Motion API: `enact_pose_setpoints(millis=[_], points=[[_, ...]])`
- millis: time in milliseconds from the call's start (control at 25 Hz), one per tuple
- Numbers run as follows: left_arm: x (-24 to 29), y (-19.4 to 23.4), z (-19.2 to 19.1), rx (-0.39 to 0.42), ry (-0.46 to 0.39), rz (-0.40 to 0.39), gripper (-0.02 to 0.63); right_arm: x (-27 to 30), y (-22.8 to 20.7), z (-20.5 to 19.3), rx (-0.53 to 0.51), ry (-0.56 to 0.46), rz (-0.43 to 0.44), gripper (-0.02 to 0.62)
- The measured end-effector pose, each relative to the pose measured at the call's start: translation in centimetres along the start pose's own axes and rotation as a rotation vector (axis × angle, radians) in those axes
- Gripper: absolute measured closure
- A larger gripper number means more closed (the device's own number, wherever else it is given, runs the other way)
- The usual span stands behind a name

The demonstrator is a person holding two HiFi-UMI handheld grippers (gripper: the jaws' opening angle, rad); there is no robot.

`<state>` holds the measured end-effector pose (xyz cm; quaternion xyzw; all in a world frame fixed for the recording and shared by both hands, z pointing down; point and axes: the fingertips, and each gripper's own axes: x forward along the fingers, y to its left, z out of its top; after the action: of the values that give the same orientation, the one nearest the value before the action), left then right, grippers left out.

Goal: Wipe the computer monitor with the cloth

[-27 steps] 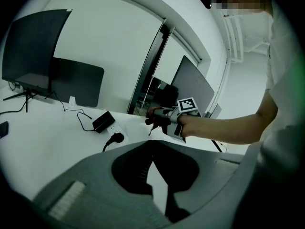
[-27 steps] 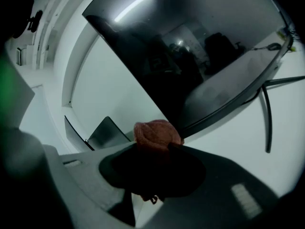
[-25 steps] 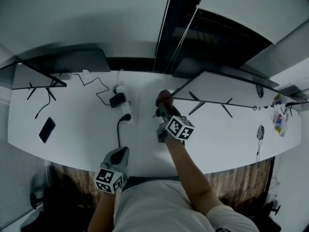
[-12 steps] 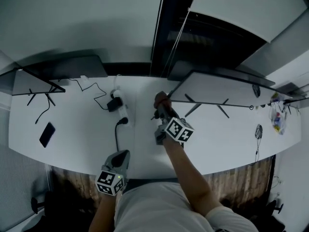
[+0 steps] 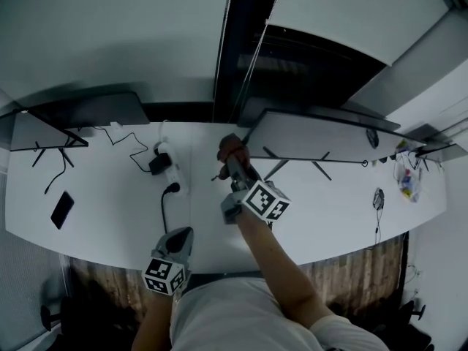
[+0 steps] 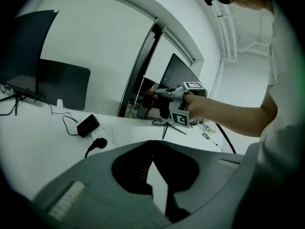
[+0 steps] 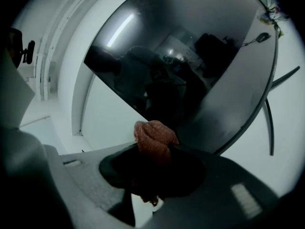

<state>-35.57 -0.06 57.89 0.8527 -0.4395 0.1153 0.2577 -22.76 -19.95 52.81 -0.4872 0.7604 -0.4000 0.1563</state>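
Drifted left in view, right tool [image 5: 229, 156] clamps cloth [image 7: 153, 135], tips hidden.

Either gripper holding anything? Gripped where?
Right gripper pinches the reddish cloth, bunched, one wad poking past the jaws. Left gripper holds nothing, jaws together.

Cloth [image 7: 153, 136] by monitor's [image 7: 200, 66] L corner

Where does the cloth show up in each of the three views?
Head view: the cloth is near centre, at the tip of the right gripper, by the monitor's left corner.
Left gripper view: cloth small, just above centre, left of the monitor.
Right gripper view: cloth lower centre, clamped between the jaws.
Shared landmark: the monitor.
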Motion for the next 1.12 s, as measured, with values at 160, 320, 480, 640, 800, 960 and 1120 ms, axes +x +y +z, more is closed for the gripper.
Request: enact_pose_setpoints(millis=[160,320,480,640,800,960,1120], points=[[0.3,-0.7,0.4,0.009,-0.016,-0.006,0.597,-0.6,2.6,2.0,0.01,-0.025,0.04,0.459],[0.7,-1.1,1.2,0.024,-0.039,-0.01,0.597,-1.2,4.9,3.7,0.002,-0.046,0.067,0.459],[1.2,-1.8,2.4,0.041,-0.064,-0.021,0.597,-1.9,7.1,5.4,-0.002,-0.071,0.098,0.459],[1.5,-2.3,3.8,0.046,-0.089,-0.028,0.597,-2.5,9.3,7.0,-0.027,-0.096,0.123,0.459],[1.9,-2.8,5.0,0.06,-0.107,-0.044,0.597,-3.1,11.3,8.9,-0.059,-0.131,0.144,0.459],[2.2,-3.1,6.1,0.073,-0.12,-0.052,0.597,-3.4,13.5,10.4,-0.065,-0.163,0.194,0.459],[2.3,-3.4,7.0,0.082,-0.132,-0.055,0.597,-4.1,15.3,11.8,-0.087,-0.184,0.226,0.459]])
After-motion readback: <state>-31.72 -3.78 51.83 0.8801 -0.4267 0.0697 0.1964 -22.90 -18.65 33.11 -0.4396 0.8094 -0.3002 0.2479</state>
